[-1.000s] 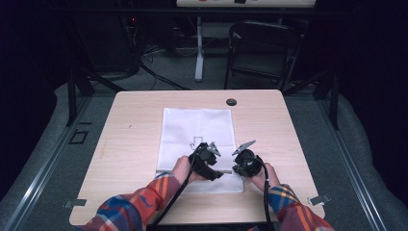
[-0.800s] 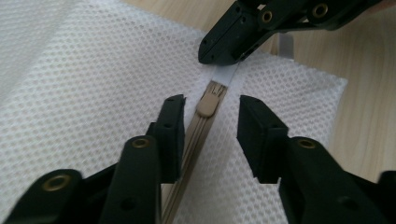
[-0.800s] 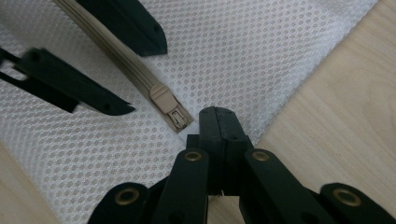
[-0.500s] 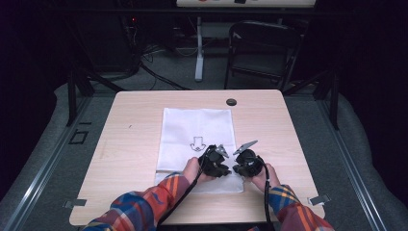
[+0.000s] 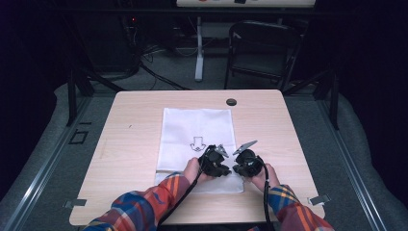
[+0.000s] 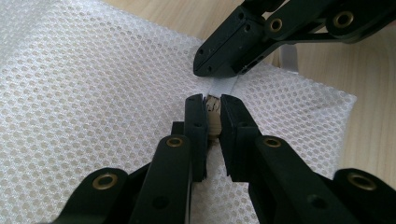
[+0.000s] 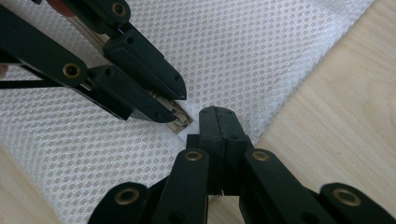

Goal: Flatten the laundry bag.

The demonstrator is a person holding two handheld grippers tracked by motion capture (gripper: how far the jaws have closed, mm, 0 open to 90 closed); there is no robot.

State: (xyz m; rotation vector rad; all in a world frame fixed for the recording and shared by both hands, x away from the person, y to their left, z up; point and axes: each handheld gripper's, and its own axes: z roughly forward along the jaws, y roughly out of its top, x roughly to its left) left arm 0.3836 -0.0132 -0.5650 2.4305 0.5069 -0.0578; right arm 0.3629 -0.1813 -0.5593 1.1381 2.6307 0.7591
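High view: a white mesh bag point(image 5: 197, 139) lies flat on the middle of a pale wooden table point(image 5: 130, 144), with a small black arrow-shaped print point(image 5: 197, 143) on it and a dark round grommet point(image 5: 231, 102) in the tabletop beyond its far edge. From the bottom, two forearms in plaid sleeves point(image 5: 144, 207) reach to the bag's near end, where both tools meet close together. On the left, the left gripper point(image 5: 217, 162) sits over the bag's near part; its jaws have just been closing, and in the left gripper view they are clenched point(image 6: 213, 109) on a small beige tab point(image 6: 214, 116) that sticks up from the mesh, probably a zipper pull, though it is too small to tell for sure. Just past it in that view, the tip of the other tool presses on a short white strip point(image 6: 223, 85) at the bag's edge. To the right, the right gripper point(image 5: 245, 161) stands just beside the left one, nearly touching. In the right gripper view its jaws are pressed fully together point(image 7: 218, 114) at the bag's hem, close to the corner where mesh gives way to bare wood; whether fabric is pinched between them I cannot tell.
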